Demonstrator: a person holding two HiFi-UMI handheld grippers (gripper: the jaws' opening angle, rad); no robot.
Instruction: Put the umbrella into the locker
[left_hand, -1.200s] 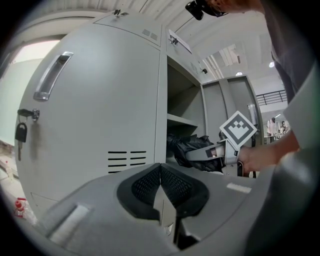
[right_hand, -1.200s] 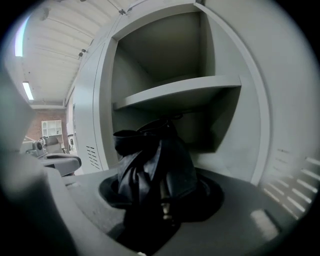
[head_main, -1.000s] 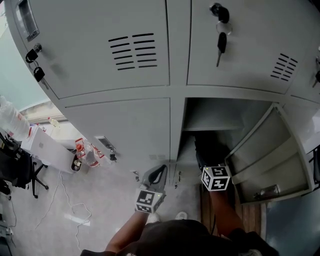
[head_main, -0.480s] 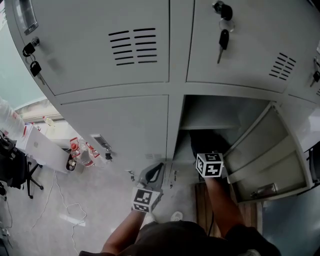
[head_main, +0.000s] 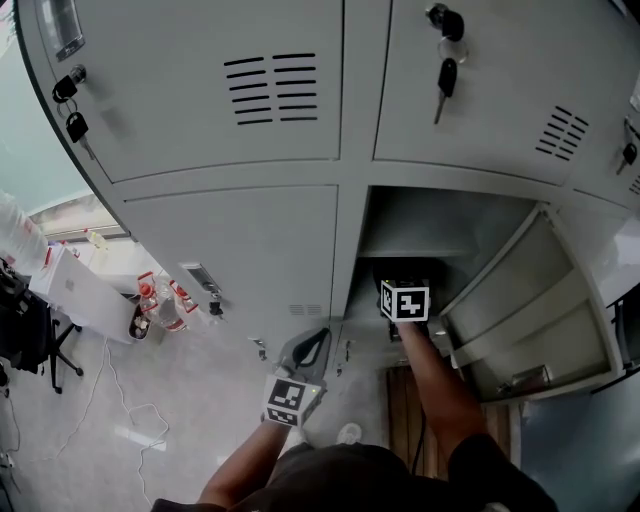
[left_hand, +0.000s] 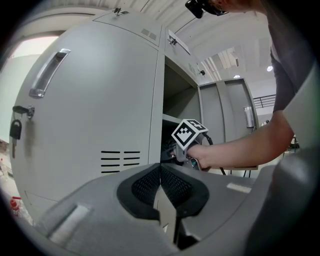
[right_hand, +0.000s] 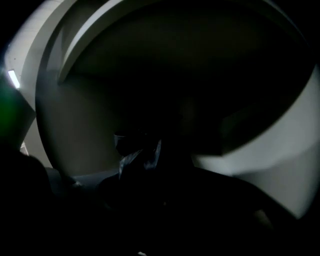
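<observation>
The lower locker compartment (head_main: 430, 225) stands open, its door (head_main: 530, 300) swung out to the right. My right gripper (head_main: 402, 274) reaches into the opening, shut on the black umbrella (head_main: 374, 278), which lies mostly hidden in the dark interior. In the right gripper view only a fold of dark umbrella fabric (right_hand: 138, 155) shows against the dim locker walls. The left gripper view catches the right gripper's marker cube (left_hand: 189, 134) at the locker mouth. My left gripper (head_main: 316, 342) hangs shut and empty in front of the closed neighbouring door (head_main: 240, 250).
Keys hang from the upper doors (head_main: 445, 78) (head_main: 74, 125). On the floor at left are bottles and a small bin (head_main: 158, 308), a white box (head_main: 85, 290), a chair (head_main: 35, 335) and loose cable (head_main: 140, 420). A wooden strip (head_main: 402, 400) lies below the open locker.
My right gripper has pushed further into the open locker, taking the umbrella with it. The left gripper has stayed where it was.
</observation>
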